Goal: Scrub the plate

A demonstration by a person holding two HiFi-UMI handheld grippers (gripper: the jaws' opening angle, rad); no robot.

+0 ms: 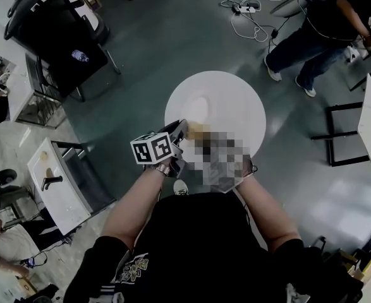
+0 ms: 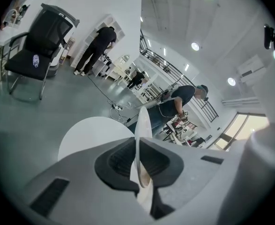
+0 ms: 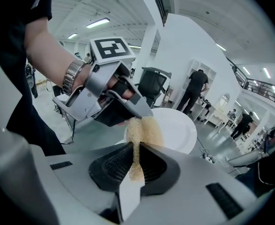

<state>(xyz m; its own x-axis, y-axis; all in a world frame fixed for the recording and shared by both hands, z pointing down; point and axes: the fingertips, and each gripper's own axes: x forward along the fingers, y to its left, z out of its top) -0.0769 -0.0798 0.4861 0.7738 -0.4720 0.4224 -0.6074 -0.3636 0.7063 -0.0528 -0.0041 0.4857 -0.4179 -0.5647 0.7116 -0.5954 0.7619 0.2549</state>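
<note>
left hand-held gripper (image 2: 138,168) clamps plate (image 3: 179,128) rim | right hand-held gripper (image 3: 136,170) pinches sponge (image 3: 144,129) | sponge against plate face mid-frame, just beside left jaws

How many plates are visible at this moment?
1. The white plate is held by its rim in the left gripper, with the tan sponge in the right gripper at its face. No other shows, though part of the head view is masked.
</note>
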